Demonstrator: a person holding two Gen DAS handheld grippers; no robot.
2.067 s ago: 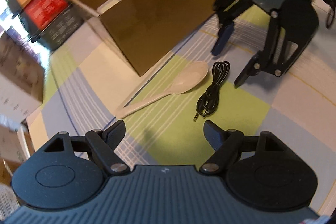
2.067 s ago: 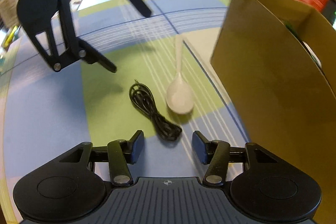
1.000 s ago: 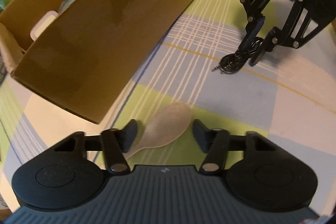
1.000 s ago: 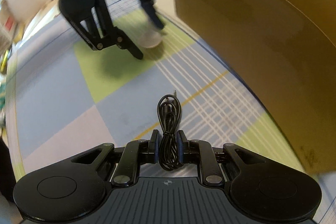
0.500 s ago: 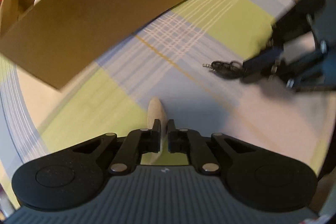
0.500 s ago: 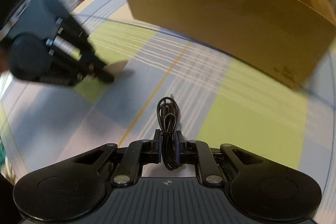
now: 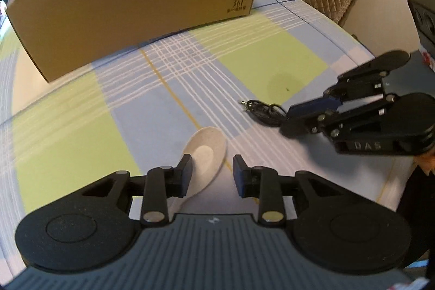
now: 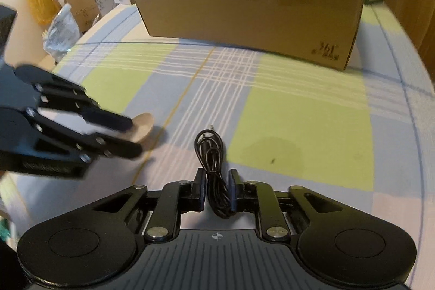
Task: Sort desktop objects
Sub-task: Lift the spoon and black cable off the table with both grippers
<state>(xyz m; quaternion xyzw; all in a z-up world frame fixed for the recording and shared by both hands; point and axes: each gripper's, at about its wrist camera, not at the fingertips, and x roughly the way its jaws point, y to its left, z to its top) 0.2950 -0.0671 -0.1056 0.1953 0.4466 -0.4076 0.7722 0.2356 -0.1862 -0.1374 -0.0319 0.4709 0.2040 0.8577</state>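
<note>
Left gripper [image 7: 211,172]: jaws apart, pale spoon [image 7: 204,152] lying between them on the tablecloth | Right gripper [image 8: 217,192]: jaws nearly closed (contact unclear) around coiled black cable [image 8: 210,151] | Cardboard box [image 7: 141,2]: 12 o'clock | Risk: loose cable slipping mid-carry.

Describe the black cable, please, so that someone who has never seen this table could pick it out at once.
In front of the large cardboard box, on the checked tablecloth, two grippers face each other. The right gripper has a thin black cable between its fingers, coiled into a narrow bundle with a small metal plug at its far end. The cream spoon nearby is broad and pale.
</note>
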